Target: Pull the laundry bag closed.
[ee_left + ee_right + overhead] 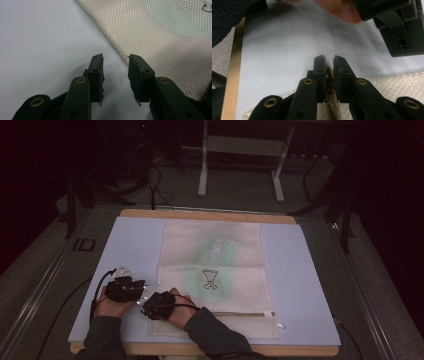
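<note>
Seen from the high view: a cream mesh laundry bag [215, 270] lying flat on a pale blue mat [135, 250] over a wooden-edged counter [207, 215], long side running near to far, a green blur showing through the weave and a small dark outline emblem [210, 279] printed near the middle. Both hands at the bag's near left corner, left tool [131, 285] just off the bag's left edge, right tool [149, 309] over the near hem, where a zipper band [240, 314] runs left to right.

Closer in the left gripper view: left tool [115, 72] open, nothing between the black jaws, bare mat below and the honeycomb mesh [162, 32] edge slanting just past the right jaw.

Closer in the right gripper view: right tool [329, 75] nearly closed, pinching a tan braided zipper strip [332, 102] of the bag, bubbly mesh on both sides, the counter's wooden rim [233, 75] at left, the other hand [337, 7] and its dark tool beyond.
</note>
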The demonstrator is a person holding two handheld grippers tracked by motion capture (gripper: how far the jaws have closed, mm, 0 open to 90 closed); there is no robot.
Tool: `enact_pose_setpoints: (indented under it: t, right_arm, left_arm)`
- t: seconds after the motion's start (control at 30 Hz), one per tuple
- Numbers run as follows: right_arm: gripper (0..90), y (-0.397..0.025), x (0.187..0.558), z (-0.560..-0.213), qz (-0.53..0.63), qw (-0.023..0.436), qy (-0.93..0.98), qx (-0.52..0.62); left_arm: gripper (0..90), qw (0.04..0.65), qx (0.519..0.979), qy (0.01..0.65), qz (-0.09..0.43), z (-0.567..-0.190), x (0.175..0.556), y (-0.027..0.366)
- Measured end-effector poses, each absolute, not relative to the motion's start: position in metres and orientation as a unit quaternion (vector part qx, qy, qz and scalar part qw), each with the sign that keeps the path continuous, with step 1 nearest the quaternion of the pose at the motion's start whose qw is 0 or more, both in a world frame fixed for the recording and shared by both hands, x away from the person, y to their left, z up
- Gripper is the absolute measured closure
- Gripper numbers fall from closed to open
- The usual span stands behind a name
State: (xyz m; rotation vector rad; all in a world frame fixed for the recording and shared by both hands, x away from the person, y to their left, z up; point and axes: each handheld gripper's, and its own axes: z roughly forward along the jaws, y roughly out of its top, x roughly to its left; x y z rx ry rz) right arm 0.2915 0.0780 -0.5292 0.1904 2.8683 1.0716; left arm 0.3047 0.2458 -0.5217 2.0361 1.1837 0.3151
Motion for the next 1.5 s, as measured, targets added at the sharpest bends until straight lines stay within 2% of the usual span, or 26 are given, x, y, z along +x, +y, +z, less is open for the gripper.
enact_pose_setpoints:
  t: [0.43, 0.47, 0.63, 1.03, 1.17, 1.23, 1.5]
  right_arm:
    - [81.4, 0.066, 0.293, -0.519, 0.384, 0.03, 0.92, 0.074]
    - [86.6, 0.064, 0.292, -0.518, 0.385, 0.03, 0.92, 0.073]
    - [86.6, 0.056, 0.29, -0.515, 0.375, 0.03, 0.924, 0.067]
    - [72.8, 0.074, 0.292, -0.527, 0.353, 0.03, 0.933, 0.069]
    - [74.8, 0.08, 0.293, -0.53, 0.346, 0.036, 0.935, 0.069]
    - [80.4, 0.082, 0.295, -0.529, 0.344, 0.037, 0.936, 0.069]
    - [81.0, 0.073, 0.294, -0.516, 0.371, 0.036, 0.925, 0.074]
  left_arm:
    - [64.5, 0.376, 0.793, 0.463, 0.121, -0.521, 0.304, 0.247]
    - [64.5, 0.376, 0.793, 0.463, 0.12, -0.521, 0.304, 0.247]
    - [64.5, 0.375, 0.796, 0.46, 0.121, -0.521, 0.304, 0.245]
    - [64.4, 0.376, 0.794, 0.461, 0.121, -0.521, 0.305, 0.245]
    - [64.4, 0.375, 0.795, 0.461, 0.12, -0.521, 0.305, 0.245]
    - [64.4, 0.375, 0.796, 0.46, 0.119, -0.522, 0.305, 0.245]
    - [64.5, 0.375, 0.795, 0.461, 0.12, -0.521, 0.305, 0.246]
